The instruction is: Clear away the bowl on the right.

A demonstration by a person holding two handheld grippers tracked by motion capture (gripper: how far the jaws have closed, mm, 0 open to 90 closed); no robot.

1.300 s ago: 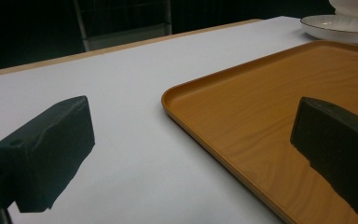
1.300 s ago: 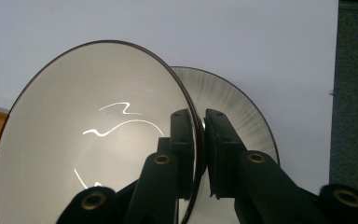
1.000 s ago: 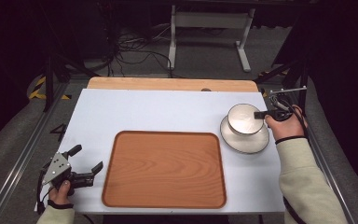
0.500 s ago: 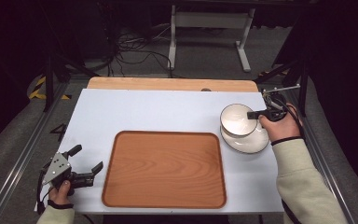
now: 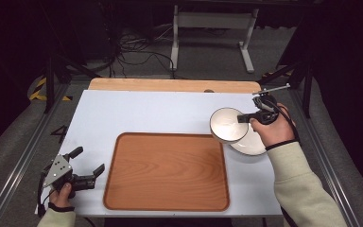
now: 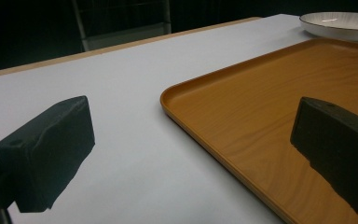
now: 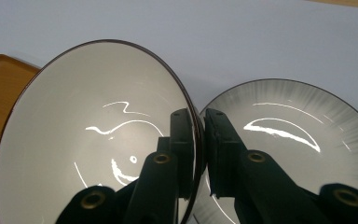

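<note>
Bowl (image 5: 228, 125) glazed, rigid, likely slippery, breakable; lifted, tilted over plate (image 5: 251, 142) beside tray (image 5: 166, 171). Right claw (image 7: 199, 154) pinches rim; firm hold there advised. Left claw (image 5: 86, 165) released, low over desk (image 5: 137, 113).

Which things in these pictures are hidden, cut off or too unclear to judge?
- Plate: high view, near part covered by the bowl and the right tool.
- Bowl's underside: right gripper view, faces away.
- Tray: left gripper view, cut by the right and bottom edges.
- Left tool: open.
</note>
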